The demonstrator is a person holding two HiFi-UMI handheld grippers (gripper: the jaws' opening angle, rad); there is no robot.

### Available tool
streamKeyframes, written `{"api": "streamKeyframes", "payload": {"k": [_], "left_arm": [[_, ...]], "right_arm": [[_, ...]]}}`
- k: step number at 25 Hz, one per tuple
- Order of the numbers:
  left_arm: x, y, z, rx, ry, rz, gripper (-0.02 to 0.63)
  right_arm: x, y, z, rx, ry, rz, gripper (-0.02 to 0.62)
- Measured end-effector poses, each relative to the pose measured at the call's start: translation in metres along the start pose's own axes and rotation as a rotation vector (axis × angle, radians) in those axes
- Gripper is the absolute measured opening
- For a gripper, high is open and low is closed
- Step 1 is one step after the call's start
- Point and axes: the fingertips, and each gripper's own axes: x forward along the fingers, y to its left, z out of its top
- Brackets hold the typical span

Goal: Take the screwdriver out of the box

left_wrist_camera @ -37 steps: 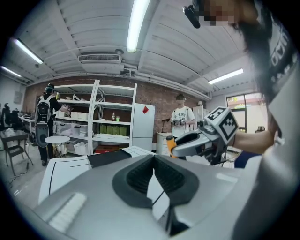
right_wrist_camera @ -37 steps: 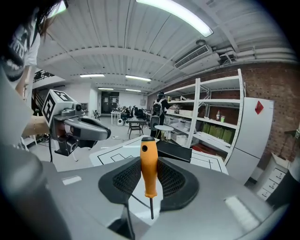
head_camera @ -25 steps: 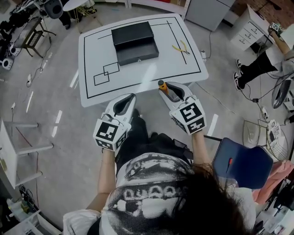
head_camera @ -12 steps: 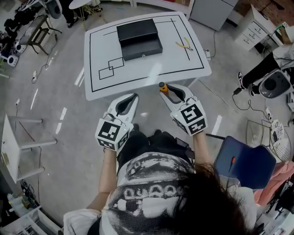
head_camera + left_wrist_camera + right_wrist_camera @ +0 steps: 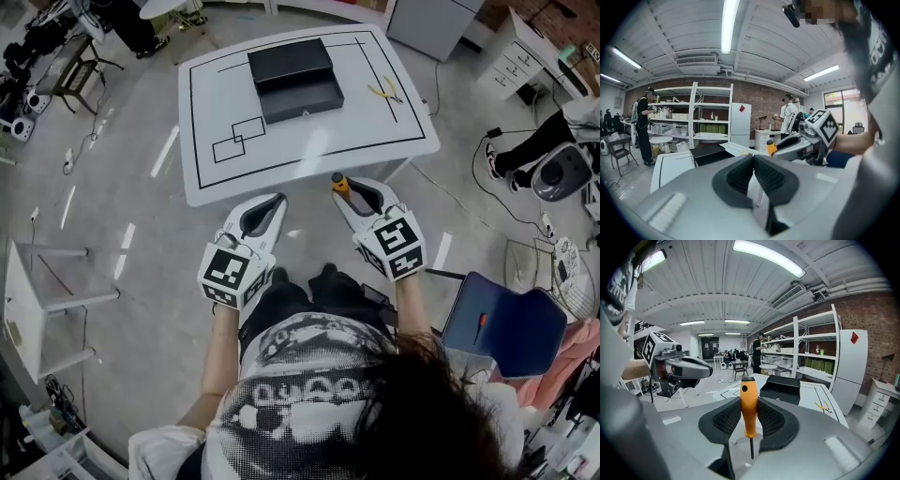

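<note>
My right gripper (image 5: 343, 190) is shut on an orange-handled screwdriver (image 5: 337, 181), held just off the front edge of the white table (image 5: 309, 155). In the right gripper view the screwdriver (image 5: 749, 406) stands upright between the pads, its thin shaft pointing down. The black box (image 5: 294, 79) lies open at the table's far side, well beyond both grippers; it also shows as the box (image 5: 781, 387) ahead of the right jaws. My left gripper (image 5: 270, 204) hovers beside the right one, shut with nothing in it; its pads (image 5: 740, 174) meet at the tips.
Yellow-handled pliers (image 5: 383, 91) lie on the table right of the box. Black tape outlines mark the tabletop. A blue chair (image 5: 502, 330) stands at my right, a white stand (image 5: 37, 300) at my left. People, shelves and cabinets fill the room's edges.
Both grippers have drawn back a little from the table's front edge, side by side. The screwdriver stays gripped in the right one; the left stays shut.
</note>
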Motion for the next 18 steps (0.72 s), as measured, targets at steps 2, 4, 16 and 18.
{"api": "streamKeyframes", "payload": {"k": [2,4,16,18], "left_arm": [[-0.007,0.006,-0.001,0.001,-0.001,-0.016,0.0],[-0.014,0.013,-0.002,0.003,0.0,-0.03,0.0],[-0.043,0.034,-0.013,0.004,-0.012,-0.107,0.0],[-0.047,0.036,-0.013,0.005,-0.014,-0.114,0.0]], "right_arm": [[0.003,0.008,0.002,0.015,0.006,-0.014,0.118],[0.007,0.015,0.004,0.029,0.008,-0.03,0.118],[0.021,0.053,0.01,0.057,0.033,-0.089,0.118],[0.022,0.057,0.011,0.054,0.034,-0.097,0.118]]}}
